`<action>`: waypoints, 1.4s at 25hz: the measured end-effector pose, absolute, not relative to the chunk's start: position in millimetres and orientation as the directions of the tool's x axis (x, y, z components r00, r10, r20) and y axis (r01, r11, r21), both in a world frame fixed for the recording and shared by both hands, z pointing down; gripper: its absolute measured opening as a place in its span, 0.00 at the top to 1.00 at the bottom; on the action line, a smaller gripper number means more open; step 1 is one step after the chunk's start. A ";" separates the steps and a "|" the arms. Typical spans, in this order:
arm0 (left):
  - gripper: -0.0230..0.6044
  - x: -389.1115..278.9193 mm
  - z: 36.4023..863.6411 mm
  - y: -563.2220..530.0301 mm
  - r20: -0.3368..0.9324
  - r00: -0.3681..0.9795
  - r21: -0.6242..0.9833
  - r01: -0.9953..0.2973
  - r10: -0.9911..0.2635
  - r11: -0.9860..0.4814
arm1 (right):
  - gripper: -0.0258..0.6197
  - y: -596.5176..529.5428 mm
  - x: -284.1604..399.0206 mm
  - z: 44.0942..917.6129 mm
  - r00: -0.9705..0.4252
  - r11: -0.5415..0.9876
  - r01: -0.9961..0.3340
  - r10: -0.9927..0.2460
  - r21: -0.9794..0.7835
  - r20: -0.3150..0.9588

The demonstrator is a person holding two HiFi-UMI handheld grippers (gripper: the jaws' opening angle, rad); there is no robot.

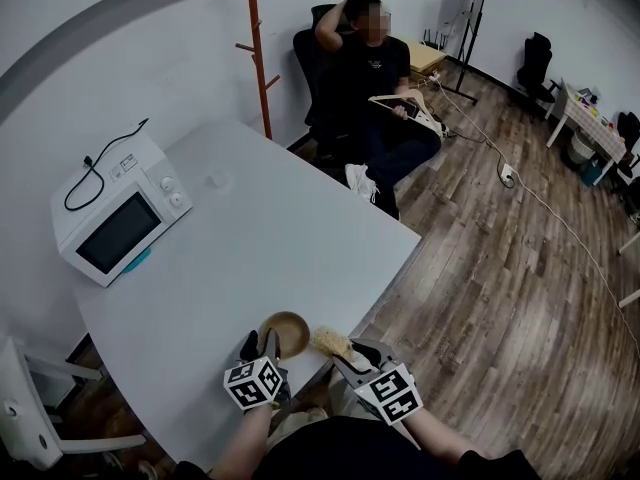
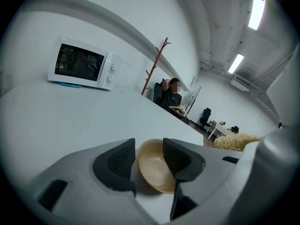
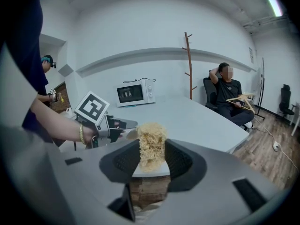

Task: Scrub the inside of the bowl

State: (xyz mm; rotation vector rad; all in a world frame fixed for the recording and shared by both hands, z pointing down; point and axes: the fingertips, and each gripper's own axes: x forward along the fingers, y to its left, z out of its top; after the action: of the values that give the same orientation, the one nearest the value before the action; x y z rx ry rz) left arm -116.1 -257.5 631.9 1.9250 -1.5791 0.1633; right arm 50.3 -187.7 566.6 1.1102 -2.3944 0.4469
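A tan bowl (image 1: 286, 332) sits near the front edge of the white table (image 1: 270, 238). My left gripper (image 1: 262, 346) is at the bowl's left rim. In the left gripper view its jaws stand wide apart, with the bowl (image 2: 157, 172) showing between the dark pads (image 2: 119, 161); I see no pad pressing on it. My right gripper (image 1: 346, 356) is just right of the bowl and is shut on a tan fibrous scrubber (image 1: 331, 342). In the right gripper view the scrubber (image 3: 151, 142) stands upright between the pads, above the table edge, with the left gripper (image 3: 110, 128) beyond it.
A white microwave (image 1: 118, 223) stands at the table's left side. A seated person (image 1: 375, 78) holding a hanger is beyond the far end, beside a wooden coat stand (image 1: 255, 48). Wooden floor (image 1: 500, 268) lies right of the table. A white chair (image 1: 30, 408) is at near left.
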 end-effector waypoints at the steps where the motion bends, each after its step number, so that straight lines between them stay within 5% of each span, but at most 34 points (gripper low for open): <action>1: 0.69 -117.7 630.0 -256.4 0.468 0.274 0.390 -0.917 -0.840 -0.082 | 0.71 -186.3 47.6 566.2 -0.570 0.626 -0.774 -0.625 -0.094 0.533; 9: 0.70 -122.7 591.9 -237.3 0.369 0.332 0.407 -0.897 -0.868 -0.170 | 0.71 -178.2 27.7 548.5 -0.571 0.619 -0.782 -0.667 -0.071 0.478; 12: 0.87 -124.1 574.0 -225.9 0.330 0.376 0.399 -0.887 -0.866 -0.233 | 0.71 -175.8 21.0 539.0 -0.557 0.584 -0.808 -0.709 -0.084 0.433; 17: 0.93 -117.2 553.3 -204.9 0.301 0.476 0.343 -0.863 -0.826 -0.372 | 0.71 -170.2 9.3 524.0 -0.523 0.524 -0.845 -0.767 -0.109 0.372; 35: 0.93 -65.9 538.3 -148.4 0.290 0.607 0.289 -0.793 -0.740 -0.537 | 0.71 -102.3 31.0 494.9 -0.491 0.489 -0.868 -0.814 -0.092 0.311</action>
State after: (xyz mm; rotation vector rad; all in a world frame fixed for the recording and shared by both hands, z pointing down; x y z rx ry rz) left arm -65.9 -148.4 538.3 2.4456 -1.2263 0.1860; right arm 31.0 -102.3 494.9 1.4413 -2.5088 0.3485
